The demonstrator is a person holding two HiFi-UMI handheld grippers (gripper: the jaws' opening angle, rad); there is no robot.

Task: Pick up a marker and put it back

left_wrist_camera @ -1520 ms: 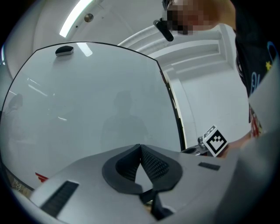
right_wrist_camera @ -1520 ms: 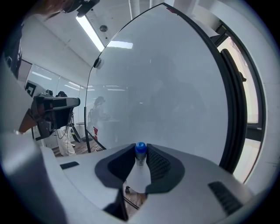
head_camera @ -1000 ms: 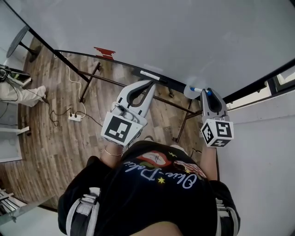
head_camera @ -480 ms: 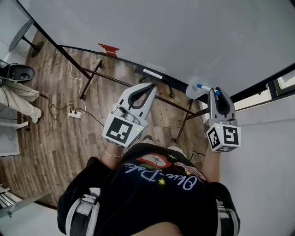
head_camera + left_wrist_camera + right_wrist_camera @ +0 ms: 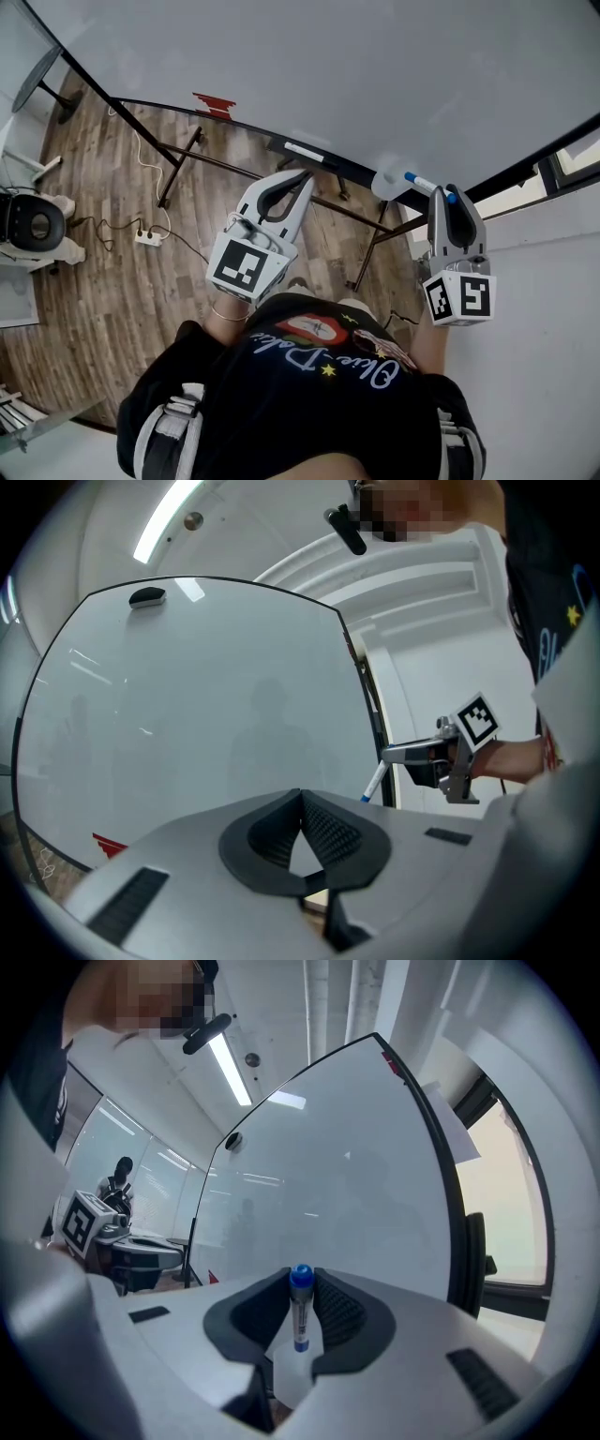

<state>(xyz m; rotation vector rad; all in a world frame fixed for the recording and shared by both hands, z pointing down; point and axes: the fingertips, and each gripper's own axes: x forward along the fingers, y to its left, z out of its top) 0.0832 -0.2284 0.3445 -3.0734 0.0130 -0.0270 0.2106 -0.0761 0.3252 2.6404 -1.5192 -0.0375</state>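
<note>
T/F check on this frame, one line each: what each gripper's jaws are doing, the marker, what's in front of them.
1. The right gripper has its jaws closed on a marker. True.
2. The marker's cap is red. False: the cap is blue.
3. The left gripper has its jaws wide apart. False: they are together, with nothing between them.
4. A whiteboard stands in front of both grippers. True.
5. The floor is grey carpet. False: it is wood-pattern planks.
</note>
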